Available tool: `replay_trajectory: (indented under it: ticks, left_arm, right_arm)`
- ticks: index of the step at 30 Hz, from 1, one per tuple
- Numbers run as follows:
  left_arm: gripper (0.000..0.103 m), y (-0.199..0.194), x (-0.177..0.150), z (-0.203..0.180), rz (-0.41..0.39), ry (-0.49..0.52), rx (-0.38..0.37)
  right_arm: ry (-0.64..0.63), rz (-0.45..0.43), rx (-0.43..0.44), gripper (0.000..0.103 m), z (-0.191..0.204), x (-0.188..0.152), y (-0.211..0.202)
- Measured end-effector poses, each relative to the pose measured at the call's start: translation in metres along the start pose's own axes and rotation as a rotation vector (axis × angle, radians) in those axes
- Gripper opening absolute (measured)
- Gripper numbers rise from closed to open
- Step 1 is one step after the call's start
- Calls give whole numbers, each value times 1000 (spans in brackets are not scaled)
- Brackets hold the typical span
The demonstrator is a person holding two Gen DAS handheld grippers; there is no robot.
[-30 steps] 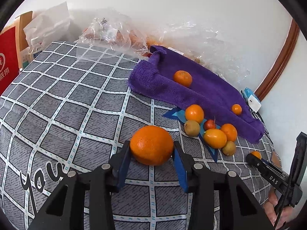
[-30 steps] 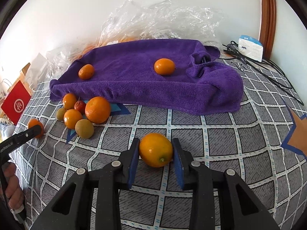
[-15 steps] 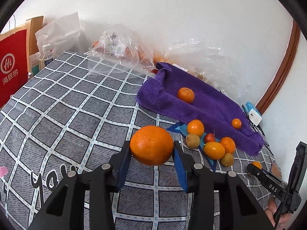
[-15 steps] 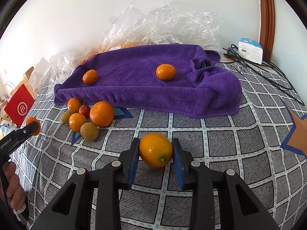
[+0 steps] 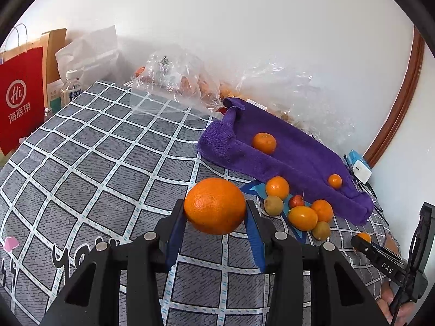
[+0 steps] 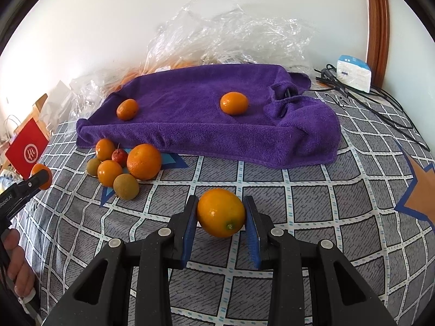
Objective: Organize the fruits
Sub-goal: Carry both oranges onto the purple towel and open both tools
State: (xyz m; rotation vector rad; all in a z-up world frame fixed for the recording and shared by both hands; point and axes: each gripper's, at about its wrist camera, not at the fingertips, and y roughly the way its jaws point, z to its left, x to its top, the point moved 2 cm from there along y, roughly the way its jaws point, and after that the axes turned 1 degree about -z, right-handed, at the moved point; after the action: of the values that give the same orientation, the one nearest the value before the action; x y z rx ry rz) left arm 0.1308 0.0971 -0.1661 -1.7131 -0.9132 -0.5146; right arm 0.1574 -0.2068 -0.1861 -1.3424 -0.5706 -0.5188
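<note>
Left hand-held gripper (image 5: 215,212) is clamped on a big orange (image 5: 214,206), pads on its l & r sides at about the widest part, fruit up off the checked bed cover (image 5: 108,163), w/ the loose fruit pile (image 5: 299,209) ahead and to the r. Right hand-held gripper (image 6: 220,214) holds a smaller smooth orange-yellow citrus (image 6: 220,212) the same way, just above the cover and short of the purple towel (image 6: 204,125), which lies toward the bed's far edge by the wall w/ two small oranges on it. Judgement: the big orange is prob the heavier one, w/ a firm, pebbly rind, so it grips ok. The smaller fruit looks glossy & rounder, so prob more likely to squirt out if pinched off-centre. Both are round & will roll on the soft cover, less so on the towel's nap. Best hold: across the middle, moderate squeeze, enough to carry, not enough to bruise.
</note>
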Motion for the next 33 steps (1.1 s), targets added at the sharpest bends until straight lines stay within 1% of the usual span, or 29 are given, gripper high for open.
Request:
replay_trajectory:
  ticks: [4, 6, 11, 16, 23, 27, 30, 33]
  left_arm:
    - [41, -2, 5, -1, 5, -6, 11]
    - [41, -5, 11, -4, 2, -9, -9]
    - [41, 0, 35, -19, -17, 12, -22]
    - [41, 8, 64, -38, -56, 38, -41]
    - [41, 38, 95, -53, -77, 49, -40]
    - [41, 63, 104, -56, -48, 23, -57]
    - [41, 81, 105, -57, -39, 14, -52]
    - [41, 99, 100, -55, -25, 12, -34]
  right_arm:
    - [-13, 3, -40, 33, -1, 7, -2]
    - [-13, -10, -39, 33, -1, 14, -7]
    - [-28, -67, -45, 33, -2, 38, -15]
    - [1, -88, -59, 33, -10, 64, -11]
    - [17, -130, -88, 33, -12, 102, -4]
    - [17, -141, -90, 33, -12, 120, 12]
    - [23, -134, -88, 33, -15, 122, 25]
    - [28, -112, -99, 33, -20, 117, 39]
